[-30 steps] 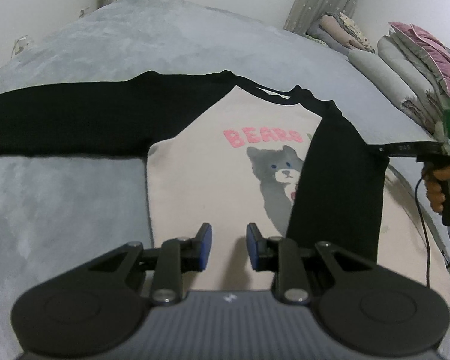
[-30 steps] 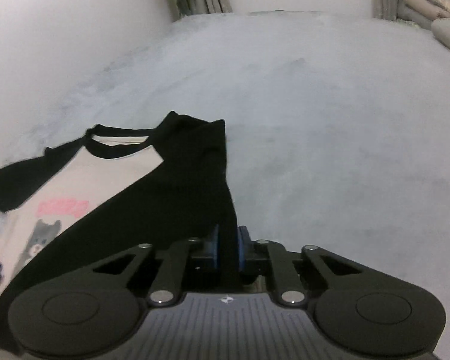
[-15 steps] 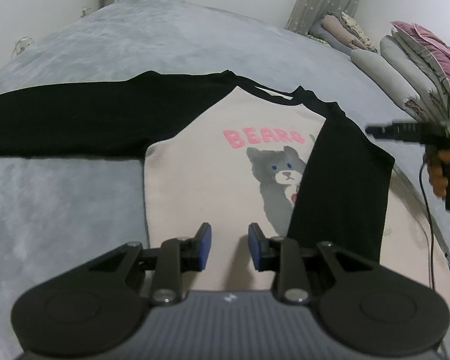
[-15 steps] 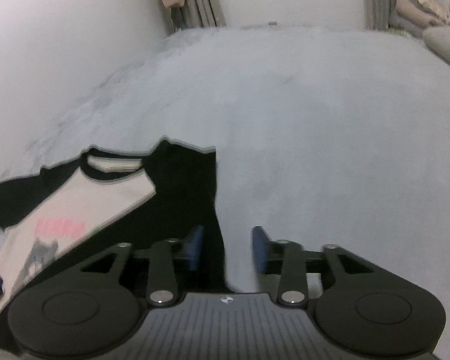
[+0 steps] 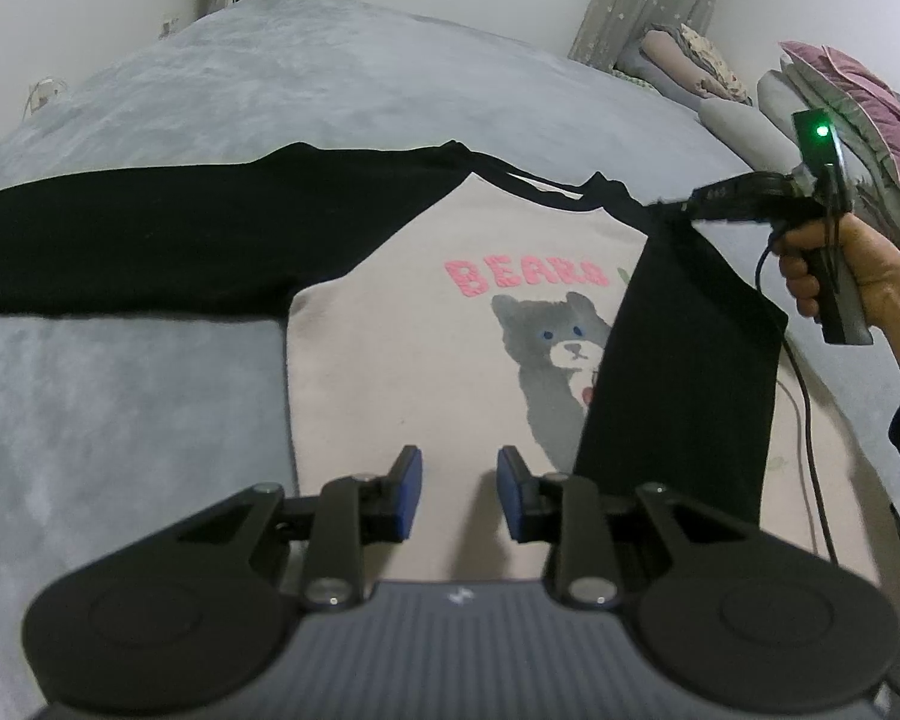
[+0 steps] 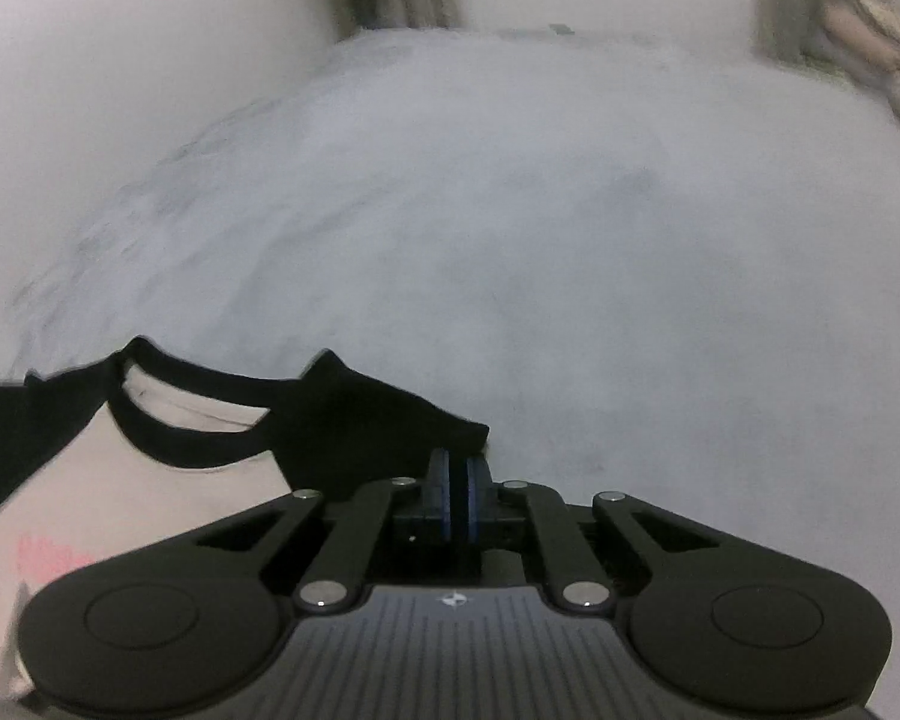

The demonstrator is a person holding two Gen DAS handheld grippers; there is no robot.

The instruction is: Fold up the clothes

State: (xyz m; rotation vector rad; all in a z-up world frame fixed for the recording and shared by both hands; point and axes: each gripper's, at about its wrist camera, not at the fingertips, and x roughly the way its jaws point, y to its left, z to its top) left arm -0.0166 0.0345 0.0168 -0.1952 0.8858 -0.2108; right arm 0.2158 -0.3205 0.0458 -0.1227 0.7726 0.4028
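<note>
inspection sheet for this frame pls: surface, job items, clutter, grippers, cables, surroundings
Surface: grey blanket over a bed, soft and slightly rumpled.
Job's things: shirt lying flat, bear print up; one black sleeve spread out sideways, the other black sleeve folded across the body.
Clutter: nothing seen on the blanket.
Grippers: left gripper open, above the hem; right gripper shut at the shirt's shoulder edge, hand on its handle.
Cables: black cable trailing over the shirt's side.
Surroundings: folded bedding, curtain, white walls.
</note>
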